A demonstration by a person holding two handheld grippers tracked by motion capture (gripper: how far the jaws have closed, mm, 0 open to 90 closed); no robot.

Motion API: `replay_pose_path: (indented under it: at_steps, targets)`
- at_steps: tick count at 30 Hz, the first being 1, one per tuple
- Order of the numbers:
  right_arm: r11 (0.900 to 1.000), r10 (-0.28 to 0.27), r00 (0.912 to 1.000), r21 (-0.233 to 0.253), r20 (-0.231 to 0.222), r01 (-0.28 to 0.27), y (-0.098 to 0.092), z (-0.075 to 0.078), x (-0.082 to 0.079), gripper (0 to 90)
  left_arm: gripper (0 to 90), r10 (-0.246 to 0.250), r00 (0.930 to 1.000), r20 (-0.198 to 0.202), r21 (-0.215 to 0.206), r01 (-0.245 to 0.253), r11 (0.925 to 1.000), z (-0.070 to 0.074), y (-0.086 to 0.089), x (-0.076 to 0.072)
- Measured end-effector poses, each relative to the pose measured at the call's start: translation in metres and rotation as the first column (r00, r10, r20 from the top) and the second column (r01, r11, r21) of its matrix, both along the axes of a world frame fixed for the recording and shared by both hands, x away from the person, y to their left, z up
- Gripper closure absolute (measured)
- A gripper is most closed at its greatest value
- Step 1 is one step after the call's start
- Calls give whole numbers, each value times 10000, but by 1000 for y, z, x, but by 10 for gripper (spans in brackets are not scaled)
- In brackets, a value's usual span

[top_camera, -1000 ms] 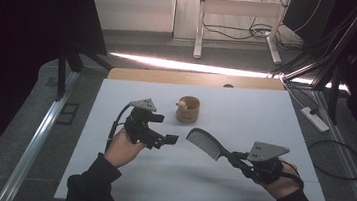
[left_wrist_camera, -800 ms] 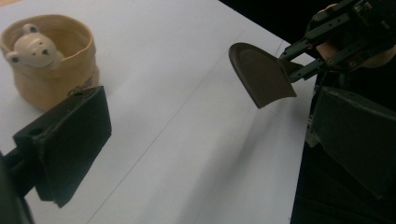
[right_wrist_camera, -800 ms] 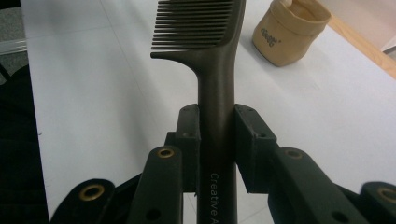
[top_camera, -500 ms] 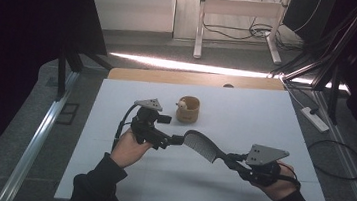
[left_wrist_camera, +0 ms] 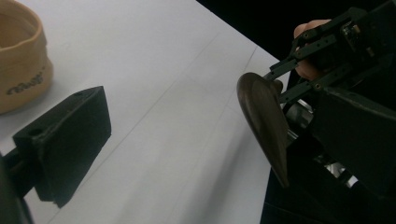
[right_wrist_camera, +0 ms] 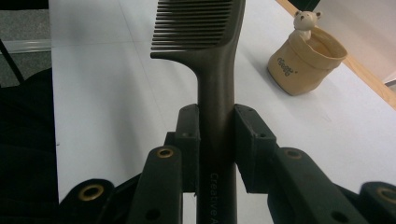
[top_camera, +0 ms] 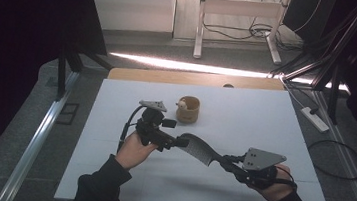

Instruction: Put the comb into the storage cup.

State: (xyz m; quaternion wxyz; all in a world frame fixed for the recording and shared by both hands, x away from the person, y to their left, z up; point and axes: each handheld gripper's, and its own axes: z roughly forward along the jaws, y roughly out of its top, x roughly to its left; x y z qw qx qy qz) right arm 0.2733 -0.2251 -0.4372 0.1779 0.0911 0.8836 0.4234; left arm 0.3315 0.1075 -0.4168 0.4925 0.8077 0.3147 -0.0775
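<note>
Holding the comb [right_wrist_camera: 212,70] by its handle, the right gripper [top_camera: 232,164] has its jaws clamped on the shaft from both sides; the right gripper view shows the pads pressed against the handle just below the toothed head. The comb is carried above the white table [top_camera: 274,125], not resting on it.

The left gripper [top_camera: 178,141] stands with its jaws apart. In the left gripper view one jaw block sits at lower left, and the comb's rounded tip [left_wrist_camera: 261,121] lies off to the right of it, beyond the open gap and not yet between the pads. In the high view the left jaws appear to be just at the comb's free end; contact cannot be confirmed.

Risks, as judged from this position:
- Closing the left jaws now would probably catch only the tip or the teeth, because the head is not centred in the gap; the comb could twist in the right jaws.
- Releasing the right jaws before the left jaws hold firmly would drop the comb onto the table.
- Pressure on the thin teeth could bend them.

Orientation: the comb's long axis runs straight out from the right jaws toward the left jaws, head leading, handle trailing. A tan cup [top_camera: 188,109] with a small bear figure stands beyond the left jaws, well apart from the comb.
</note>
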Motion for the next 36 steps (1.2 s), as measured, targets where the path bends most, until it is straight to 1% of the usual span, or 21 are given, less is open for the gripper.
replay_pose_path:
  at_steps: [4,10,14,16,18,20,21,22,23,26,29,34,36]
  targets:
    - [9999,100,9999,-8,80,-100,2,0,-1,728,0,-93,9998,-174,-138,91,9999,-1,-4,0]
    - [9998,211,9995,4,217,-211,3,1,-3,727,0,-164,9983,-555,-418,141,9990,-2,-9,1]
    - [9996,264,9991,-25,318,-263,4,1,-4,727,0,-123,9971,-747,-451,90,9989,-3,-10,2]
    - [9996,280,9990,-51,339,-279,5,0,-5,728,24,-90,9963,-860,-464,50,9989,-2,-9,2]
    - [9996,294,9988,-62,391,-292,5,0,-5,728,82,-68,9946,-1037,-571,9,9984,-1,-8,2]
    - [9995,300,9987,-61,409,-298,5,0,-5,728,188,-176,9919,-1259,-763,80,9971,-1,-6,2]
    - [9995,296,9986,-64,429,-294,5,1,-5,727,237,-311,9887,-1464,-944,173,9954,-2,-5,2]
    - [9996,291,9985,-76,467,-288,5,1,-5,728,306,-396,9868,-1570,-1056,231,9941,-2,-4,3]
    - [9996,284,9984,-80,494,-281,5,0,-5,727,350,-484,9845,-1686,-1137,294,9931,-2,-4,3]
    - [9996,282,9981,-103,542,-277,5,0,-6,727,462,-620,9785,-1969,-1244,378,9915,-2,-4,3]
    - [9995,287,9979,-119,581,-281,5,0,-6,728,557,-713,9730,-2196,-1353,420,9899,-2,-4,3]
    - [9994,313,9974,-163,647,-303,5,0,-6,727,683,-747,9679,-2401,-1509,388,9878,-3,-3,3]
    - [9993,313,9968,-206,732,-298,5,0,-6,727,731,-821,9647,-2504,-1642,413,9856,-4,-3,4]
